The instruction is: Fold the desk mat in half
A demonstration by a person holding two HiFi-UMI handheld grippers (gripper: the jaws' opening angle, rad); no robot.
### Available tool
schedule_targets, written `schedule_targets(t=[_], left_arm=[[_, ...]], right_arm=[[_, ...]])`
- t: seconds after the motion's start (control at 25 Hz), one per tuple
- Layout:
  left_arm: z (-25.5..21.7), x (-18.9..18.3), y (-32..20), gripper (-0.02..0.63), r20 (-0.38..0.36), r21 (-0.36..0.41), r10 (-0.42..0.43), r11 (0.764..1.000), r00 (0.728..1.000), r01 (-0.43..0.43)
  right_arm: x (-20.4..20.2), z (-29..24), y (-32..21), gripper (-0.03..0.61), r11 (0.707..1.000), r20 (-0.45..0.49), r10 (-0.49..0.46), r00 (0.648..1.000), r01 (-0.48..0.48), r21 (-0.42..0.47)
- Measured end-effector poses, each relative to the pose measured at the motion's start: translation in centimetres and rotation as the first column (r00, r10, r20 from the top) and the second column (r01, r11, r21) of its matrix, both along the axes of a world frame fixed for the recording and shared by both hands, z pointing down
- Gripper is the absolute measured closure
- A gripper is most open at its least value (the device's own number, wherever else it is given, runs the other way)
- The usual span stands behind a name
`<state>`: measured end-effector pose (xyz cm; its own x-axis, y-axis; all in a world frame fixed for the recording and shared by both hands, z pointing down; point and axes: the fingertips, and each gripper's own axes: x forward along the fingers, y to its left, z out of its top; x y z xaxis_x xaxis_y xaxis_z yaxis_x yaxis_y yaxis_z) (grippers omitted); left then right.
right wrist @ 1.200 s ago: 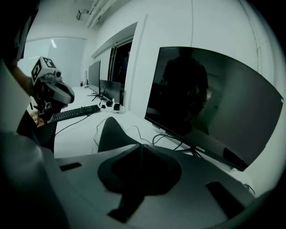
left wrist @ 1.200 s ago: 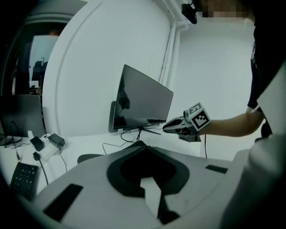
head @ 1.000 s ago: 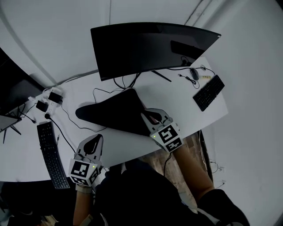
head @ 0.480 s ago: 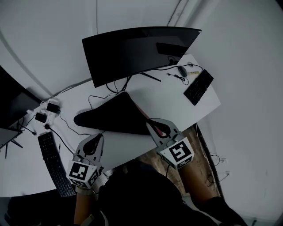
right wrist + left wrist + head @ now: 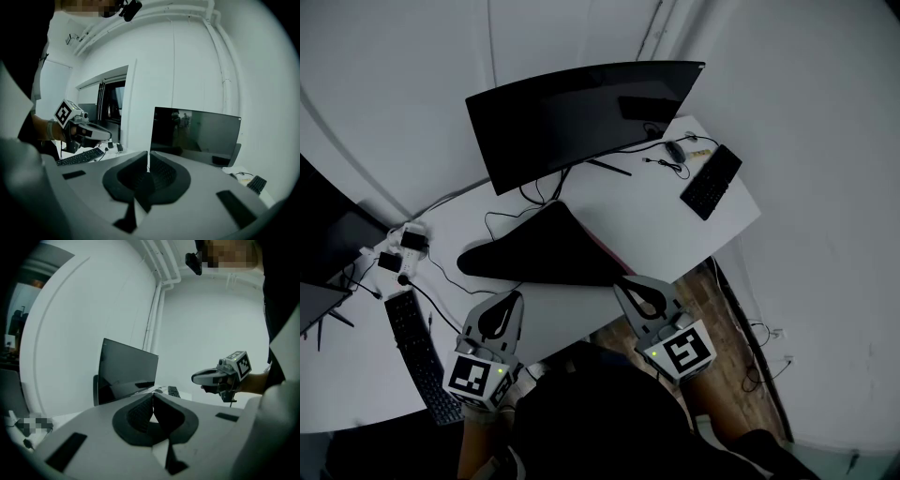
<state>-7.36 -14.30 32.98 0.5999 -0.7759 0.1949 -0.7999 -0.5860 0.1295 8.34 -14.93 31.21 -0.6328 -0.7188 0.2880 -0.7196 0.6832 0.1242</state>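
One black desk mat (image 5: 546,248) lies folded on the white desk (image 5: 647,220), a rounded wedge just in front of the curved monitor (image 5: 581,112), with a thin reddish strip along its right edge. The left gripper (image 5: 508,296) and right gripper (image 5: 624,282) hover by the desk's near edge, apart from the mat, each clenched on nothing. A keyboard (image 5: 711,181) sits at the desk's far right; white walls rise behind it, and a wood-look floor (image 5: 717,309) shows below.
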Motion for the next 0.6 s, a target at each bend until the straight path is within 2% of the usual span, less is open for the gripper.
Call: schedule_targets(t=[0.28, 0.6], left_arm=[[-1.0, 0.3, 1.1, 0.604, 0.015, 0.003, 0.012, 1.000, 1.000, -0.012], [-0.5, -0.6, 1.4, 0.604, 0.028, -0.020, -0.011, 1.000, 1.000, 0.011]], right_arm=[[0.1, -0.9, 1.3, 0.552, 1.000, 0.011, 0.013, 1.000, -0.013, 0.013], [-0.4, 0.3, 1.4, 0.552, 1.000, -0.012, 0.013, 1.000, -0.013, -0.004]])
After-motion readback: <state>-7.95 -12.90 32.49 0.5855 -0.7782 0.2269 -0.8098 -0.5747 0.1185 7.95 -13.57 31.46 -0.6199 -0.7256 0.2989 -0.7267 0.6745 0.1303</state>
